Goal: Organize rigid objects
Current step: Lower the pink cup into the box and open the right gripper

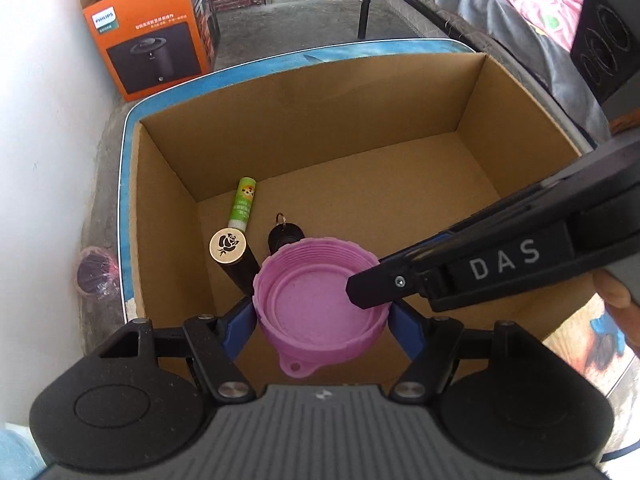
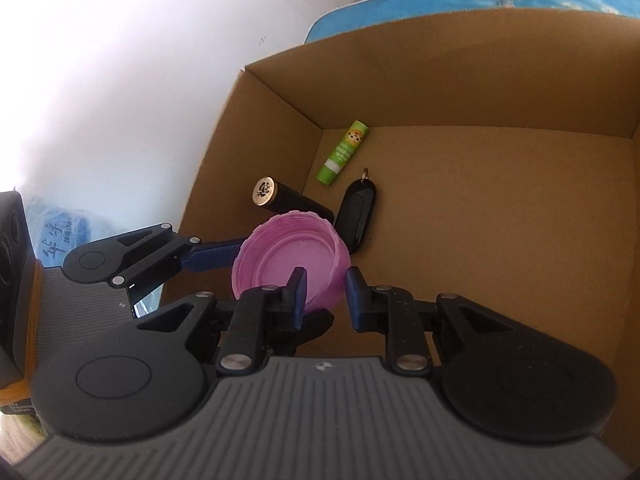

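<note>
- Pink plastic, ribbed on its outer wall, is forming the shallow lid that both grippers are holding over the near left part of the cardboard box, its hollow side facing up.
- Left gripper is clamping the lid across its full width, one blue pad pressing on each side of the wall.
- Right gripper is pinching the lid's rim, one finger sitting inside the hollow and the other outside the wall.
- Inside the box, a black tube with a gold rose-stamped cap is lying just beyond the lid, near the box's left wall.
- A black key fob with a metal ring is lying on the box floor, partly hidden behind the lid.
- A green glue stick is lying farther into the box, close to the left wall.
- Outside the box, an orange carton is standing on the floor beyond its far left corner.
</note>
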`<state>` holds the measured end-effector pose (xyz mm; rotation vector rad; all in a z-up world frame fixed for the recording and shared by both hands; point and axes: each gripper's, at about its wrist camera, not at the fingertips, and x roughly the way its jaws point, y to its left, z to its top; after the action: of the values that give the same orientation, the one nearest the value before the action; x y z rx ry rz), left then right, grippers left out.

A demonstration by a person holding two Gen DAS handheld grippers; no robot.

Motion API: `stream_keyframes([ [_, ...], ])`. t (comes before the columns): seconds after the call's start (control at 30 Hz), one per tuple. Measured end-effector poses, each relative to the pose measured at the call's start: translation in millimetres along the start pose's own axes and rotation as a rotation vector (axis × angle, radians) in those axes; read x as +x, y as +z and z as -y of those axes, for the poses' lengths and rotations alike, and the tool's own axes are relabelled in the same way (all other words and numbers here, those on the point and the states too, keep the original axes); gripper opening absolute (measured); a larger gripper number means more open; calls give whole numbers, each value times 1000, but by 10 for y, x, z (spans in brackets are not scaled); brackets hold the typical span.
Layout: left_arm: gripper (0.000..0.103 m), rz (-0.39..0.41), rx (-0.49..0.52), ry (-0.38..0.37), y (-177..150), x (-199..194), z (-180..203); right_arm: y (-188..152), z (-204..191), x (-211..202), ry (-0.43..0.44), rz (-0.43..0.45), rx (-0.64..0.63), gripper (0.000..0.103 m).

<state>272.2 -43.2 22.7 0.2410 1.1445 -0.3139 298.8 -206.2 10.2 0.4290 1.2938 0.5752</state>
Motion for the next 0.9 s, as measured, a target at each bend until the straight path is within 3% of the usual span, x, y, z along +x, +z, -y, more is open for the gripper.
stream_keyframes([
  [0.23, 73, -44, 57, 21, 35, 73, 95, 14, 94, 226, -7, -75, 23, 20],
  [0.6, 73, -56, 34, -1, 21, 3, 104, 77, 159, 450, 38, -136, 52, 22],
  [0.77, 73, 4, 28, 0, -24, -174, 77, 163, 150, 308, 67, -83, 64, 22],
  [0.9, 73, 113, 30, 20, -122, -423, 77, 273, 162, 142, 38, -18, 81, 24],
])
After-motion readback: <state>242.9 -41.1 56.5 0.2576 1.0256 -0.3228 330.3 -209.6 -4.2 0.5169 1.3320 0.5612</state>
